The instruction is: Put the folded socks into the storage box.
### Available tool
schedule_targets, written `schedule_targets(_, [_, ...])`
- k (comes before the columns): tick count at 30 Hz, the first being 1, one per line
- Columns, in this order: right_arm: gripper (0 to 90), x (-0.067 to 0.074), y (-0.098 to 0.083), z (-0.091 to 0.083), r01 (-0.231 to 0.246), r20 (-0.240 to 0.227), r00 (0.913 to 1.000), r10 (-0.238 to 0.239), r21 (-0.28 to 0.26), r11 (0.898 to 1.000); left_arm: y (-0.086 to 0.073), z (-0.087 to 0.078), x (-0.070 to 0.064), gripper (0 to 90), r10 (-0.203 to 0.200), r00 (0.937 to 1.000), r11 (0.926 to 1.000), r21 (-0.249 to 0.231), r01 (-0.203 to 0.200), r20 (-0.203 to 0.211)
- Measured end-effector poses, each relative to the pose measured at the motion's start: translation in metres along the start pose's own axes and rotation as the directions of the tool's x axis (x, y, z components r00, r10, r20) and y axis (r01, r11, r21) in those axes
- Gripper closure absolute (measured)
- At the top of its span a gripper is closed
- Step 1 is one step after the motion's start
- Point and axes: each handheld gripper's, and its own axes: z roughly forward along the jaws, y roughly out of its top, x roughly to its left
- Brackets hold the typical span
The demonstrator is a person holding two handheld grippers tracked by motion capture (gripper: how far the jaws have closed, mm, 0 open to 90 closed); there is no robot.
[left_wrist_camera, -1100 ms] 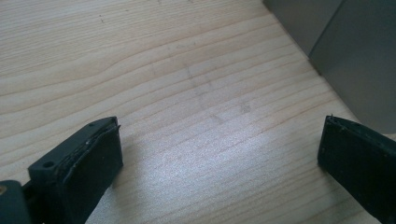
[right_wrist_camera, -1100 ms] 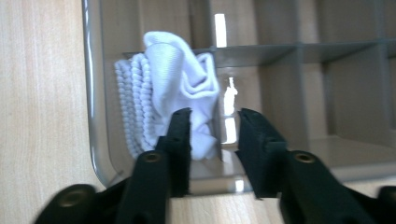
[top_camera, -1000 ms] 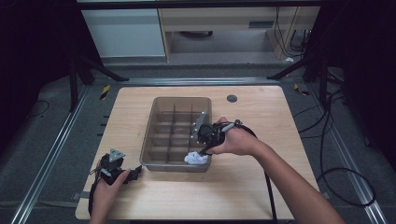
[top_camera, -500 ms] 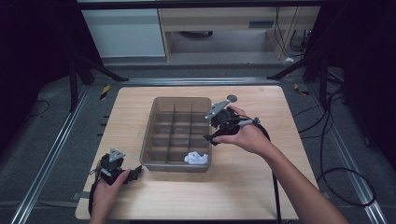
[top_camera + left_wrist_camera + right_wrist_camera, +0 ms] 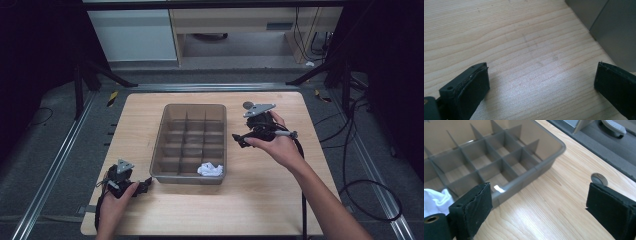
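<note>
Lying on one wooden table is one grey divided tray, its grid of compartments holding a single white crumpled cloth in the near right corner cell; the other cells are sitting bare. Beyond the tray's far right corner, one round hole is showing in the tabletop. Two grippers are flanking the tray: the right gripper, just right of it, has just been opening its jaws, nothing between them; the left gripper is resting near the tray's near left corner, jaws wide apart over bare wood.
</note>
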Motion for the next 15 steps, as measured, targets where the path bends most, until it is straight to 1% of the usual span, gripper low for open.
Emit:
schedule_targets(4, [6.4, -0.006, -0.01, -0.003, -0.021, 0.051, 0.9985, 0.021, 0.007, 1.0, 0.0, 0.0, 0.0, 0.0, -0.002, 1.0, 1.0, -0.002, 0.002, -0.001])
schedule_targets(7, [6.4, -0.011, -0.019, -0.005, -0.066, 0.057, 0.9963, 0.065, 0.01, 0.998, 0.0, 0.0, 0.0, 0.0, -0.002, 1.0, 1.0, -0.002, 0.002, 0.0])
schedule_targets(10, [6.3, -0.014, -0.026, -0.007, -0.077, 0.08, 0.994, 0.075, 0.016, 0.997, 0.0, 0.0, 0.0, 0.0, -0.003, 1.0, 1.0, -0.002, 0.003, -0.001])
schedule_targets(12, [6.2, -0.017, -0.031, -0.009, -0.096, 0.084, 0.9919, 0.095, 0.008, 0.995, 0.0, 0.0, 0.0, 0.0, -0.003, 1.0, 1.0, -0.002, 0.003, -0.001])
schedule_targets(15, [5.9, -0.019, -0.037, -0.011, -0.104, 0.098, 0.9899, 0.102, 0.008, 0.995, 0.0, 0.0, 0.0, 0.0, -0.004, 1.0, 1.0, -0.003, 0.004, -0.002])
